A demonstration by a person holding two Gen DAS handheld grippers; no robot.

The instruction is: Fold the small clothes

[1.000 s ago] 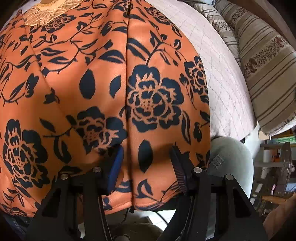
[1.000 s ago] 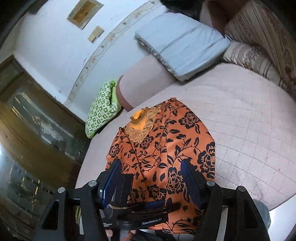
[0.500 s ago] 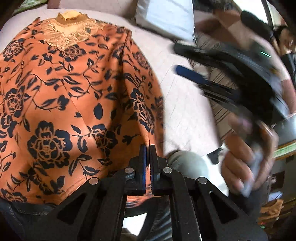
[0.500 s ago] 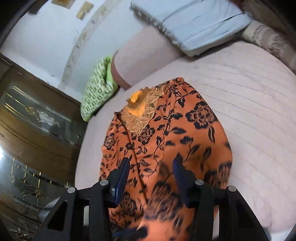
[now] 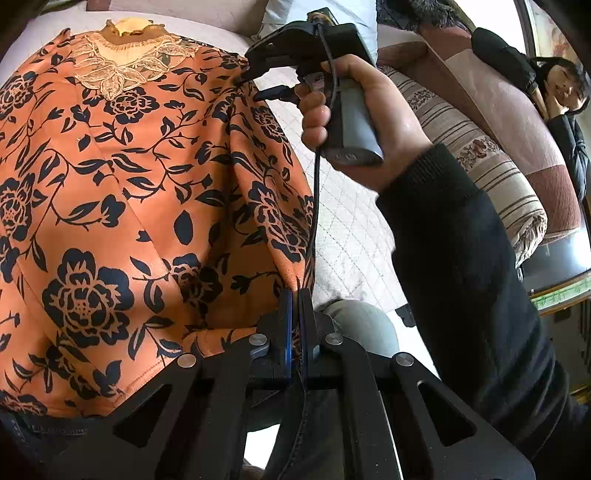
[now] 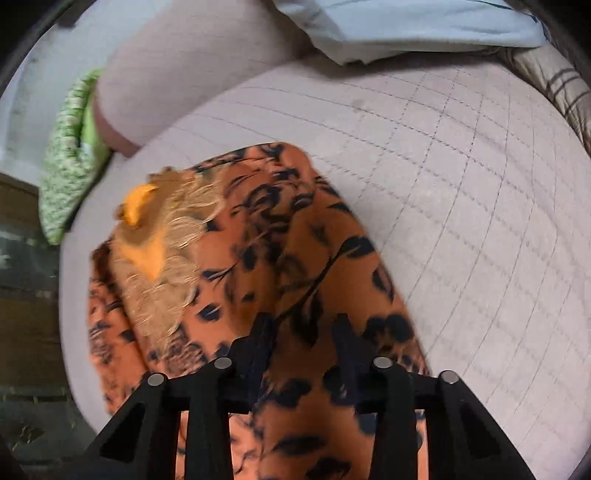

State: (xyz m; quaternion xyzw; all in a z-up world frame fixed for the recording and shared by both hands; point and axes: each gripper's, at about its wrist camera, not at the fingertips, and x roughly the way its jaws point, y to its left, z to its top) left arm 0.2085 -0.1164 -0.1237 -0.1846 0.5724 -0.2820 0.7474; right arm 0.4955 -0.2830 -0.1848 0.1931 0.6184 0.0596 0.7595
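Note:
An orange garment [image 5: 147, 184] with black flowers and a lace collar [image 5: 122, 70] lies spread on a quilted bed [image 5: 351, 206]. My left gripper [image 5: 295, 299] is shut on the garment's lower right hem corner, and the cloth rises in a ridge to its jaws. A hand holds my right gripper [image 5: 258, 85] at the garment's upper right edge, beside the collar. In the blurred right wrist view the garment [image 6: 295, 277] passes between the closing jaws of the right gripper [image 6: 303, 332], whose fingers still stand apart.
Striped bolsters [image 5: 480, 158] line the bed's right side. A pale blue pillow [image 6: 406, 26] and a green patterned cushion [image 6: 70, 147] lie at its head. A dark sleeve [image 5: 461, 258] crosses the right. Another person sits at far right [image 5: 565, 96]. A grey-clad knee [image 5: 362, 325] is near the left gripper.
The left gripper shut on the hem corner and lifted it. The right gripper swung across and down to the garment's upper right edge, its jaws narrowing.

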